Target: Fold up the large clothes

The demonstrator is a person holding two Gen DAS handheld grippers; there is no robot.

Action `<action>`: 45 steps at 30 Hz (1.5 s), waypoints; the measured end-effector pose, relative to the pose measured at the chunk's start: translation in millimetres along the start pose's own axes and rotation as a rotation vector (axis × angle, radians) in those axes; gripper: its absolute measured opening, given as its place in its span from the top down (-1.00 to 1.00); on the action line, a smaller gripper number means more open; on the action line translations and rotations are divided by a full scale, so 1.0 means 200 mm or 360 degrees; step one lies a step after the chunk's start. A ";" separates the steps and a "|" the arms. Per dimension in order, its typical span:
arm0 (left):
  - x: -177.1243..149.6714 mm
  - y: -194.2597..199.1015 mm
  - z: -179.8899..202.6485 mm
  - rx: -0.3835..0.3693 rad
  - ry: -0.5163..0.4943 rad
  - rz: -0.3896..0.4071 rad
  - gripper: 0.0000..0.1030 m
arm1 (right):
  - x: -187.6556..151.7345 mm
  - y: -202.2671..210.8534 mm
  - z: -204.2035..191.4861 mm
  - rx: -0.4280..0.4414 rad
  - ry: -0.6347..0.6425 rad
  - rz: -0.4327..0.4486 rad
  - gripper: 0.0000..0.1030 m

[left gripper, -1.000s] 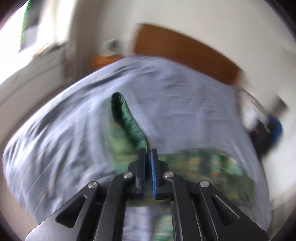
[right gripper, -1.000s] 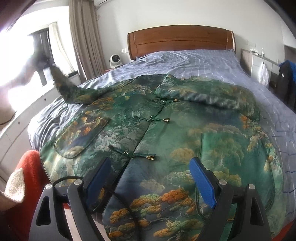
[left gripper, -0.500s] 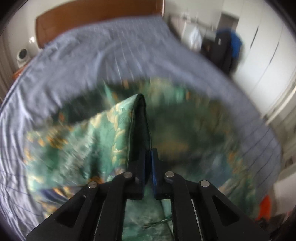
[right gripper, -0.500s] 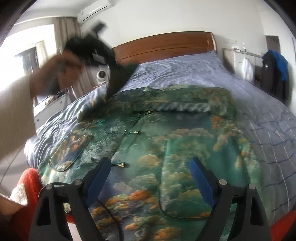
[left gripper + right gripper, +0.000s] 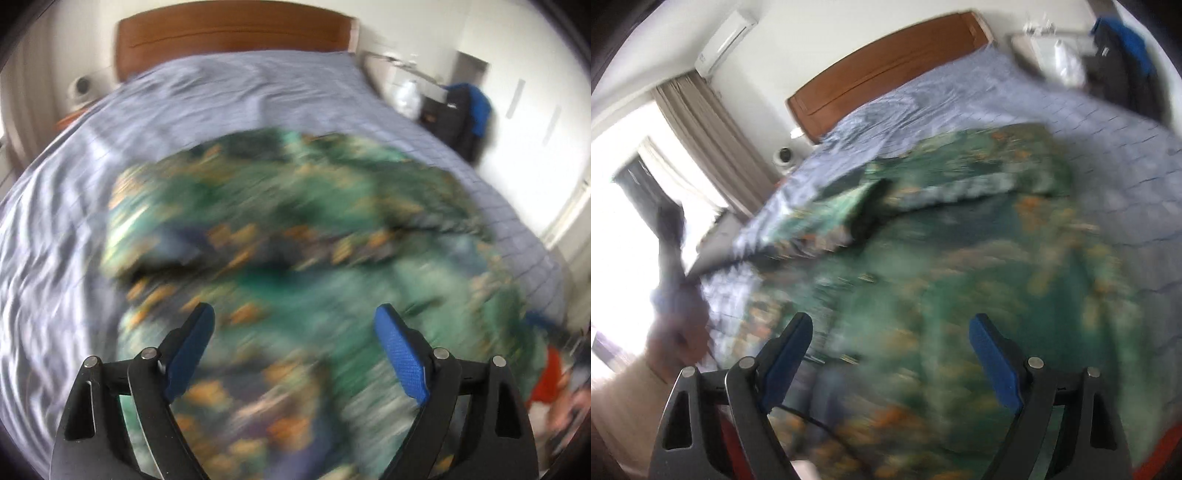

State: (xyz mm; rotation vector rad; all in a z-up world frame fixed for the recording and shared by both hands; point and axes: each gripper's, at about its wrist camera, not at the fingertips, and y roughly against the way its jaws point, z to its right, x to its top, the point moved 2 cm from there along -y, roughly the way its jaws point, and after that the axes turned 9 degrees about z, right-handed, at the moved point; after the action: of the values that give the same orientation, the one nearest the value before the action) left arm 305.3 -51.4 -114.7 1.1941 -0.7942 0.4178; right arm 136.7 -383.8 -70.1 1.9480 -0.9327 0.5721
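Fingers of the left gripper (image 5: 293,325) have just been opening and stand wide, nothing between them; the right gripper (image 5: 890,336) gapes empty too. Green patterned jacket (image 5: 979,258) lies spread on the bed (image 5: 229,85), both sleeves apparently folded inward — next, grip the near hem at both corners and carry it evenly toward the collar.

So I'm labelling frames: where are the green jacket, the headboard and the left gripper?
green jacket (image 5: 979,258): right wrist view, middle of its front.
headboard (image 5: 236,33): left wrist view, centre of the wooden panel.
left gripper (image 5: 295,328): left wrist view, midway between fingertips.
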 end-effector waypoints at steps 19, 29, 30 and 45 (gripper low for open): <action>-0.25 -0.02 -0.27 0.0187 0.0233 0.0038 -0.74 | 0.29 -1.15 -0.11 0.0174 -0.0547 -0.0596 0.03; -0.10 -0.11 -0.35 0.0242 0.0325 0.0032 -0.74 | 0.76 -0.94 -0.55 0.0380 -0.0259 -0.0277 0.70; -0.07 -0.13 -0.34 0.0249 0.0325 0.0044 -0.74 | 0.82 -0.92 -0.61 0.0419 -0.0243 -0.0245 0.70; 0.16 -0.41 -0.81 0.0525 0.1000 0.0092 -0.65 | 1.15 -0.53 -0.83 0.0612 0.0022 0.0040 0.75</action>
State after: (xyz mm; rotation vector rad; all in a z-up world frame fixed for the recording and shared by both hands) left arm 434.5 68.3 -169.5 1.2423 -0.2168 0.9427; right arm 355.2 -294.5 118.7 2.2697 -0.8878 0.8270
